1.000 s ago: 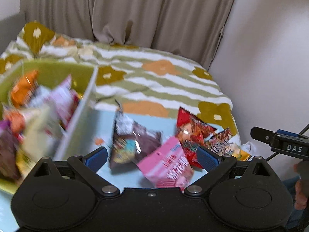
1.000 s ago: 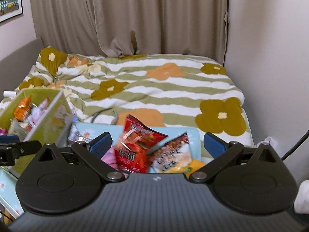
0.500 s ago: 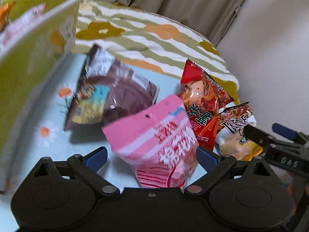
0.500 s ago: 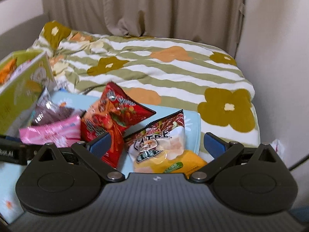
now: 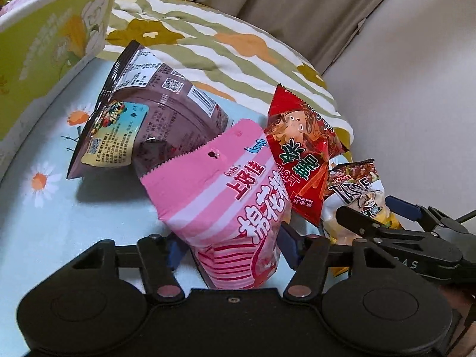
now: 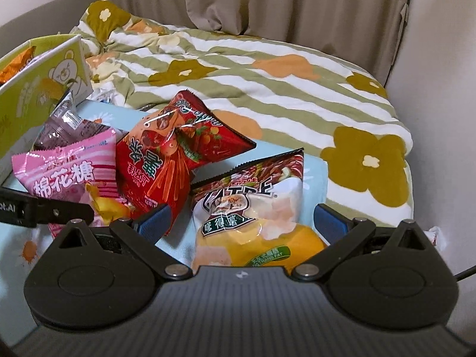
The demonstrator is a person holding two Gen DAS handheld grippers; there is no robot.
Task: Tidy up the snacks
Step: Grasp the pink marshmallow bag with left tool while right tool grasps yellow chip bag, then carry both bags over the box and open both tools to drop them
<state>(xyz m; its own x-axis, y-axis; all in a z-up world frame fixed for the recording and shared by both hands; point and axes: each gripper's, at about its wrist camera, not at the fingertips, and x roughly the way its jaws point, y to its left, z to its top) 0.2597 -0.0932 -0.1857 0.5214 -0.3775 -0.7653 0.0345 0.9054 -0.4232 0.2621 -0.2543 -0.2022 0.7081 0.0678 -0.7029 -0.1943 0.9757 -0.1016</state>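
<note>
- Floral quilt (image 6: pixel 267 68) in green and white stripes across the bed behind, beige curtain (image 6: pixel 267 3) at the back, plain wall to the right
- Pale blue daisy-print surface (image 5: pixel 59 208) under all the loose snacks
- Green bear-print box (image 5: pixel 50 47) at far left, packets inside, its wall close beside the brown bag
- Brown snack bag (image 5: pixel 148 122) lying tilted, its lower corner tucked behind the pink bag
- Pink marshmallow bag (image 5: pixel 232 202) standing up, overlapping the red bag's edge; closer and larger in the left view than a second ago
- Red snack bag (image 6: pixel 166 154) propped between pink and white-and-yellow bags, crowding the right tool's left pad
- White-and-yellow chip bag (image 6: pixel 253 217) lying flat nearest the right tool
- Left gripper (image 5: pixel 232 247) just narrowed from wide, blue pads now pinching the pink bag's lower end
- Right gripper (image 6: pixel 241 220) spread wide, lower than before, straddling the chip bag without pressing it
</note>
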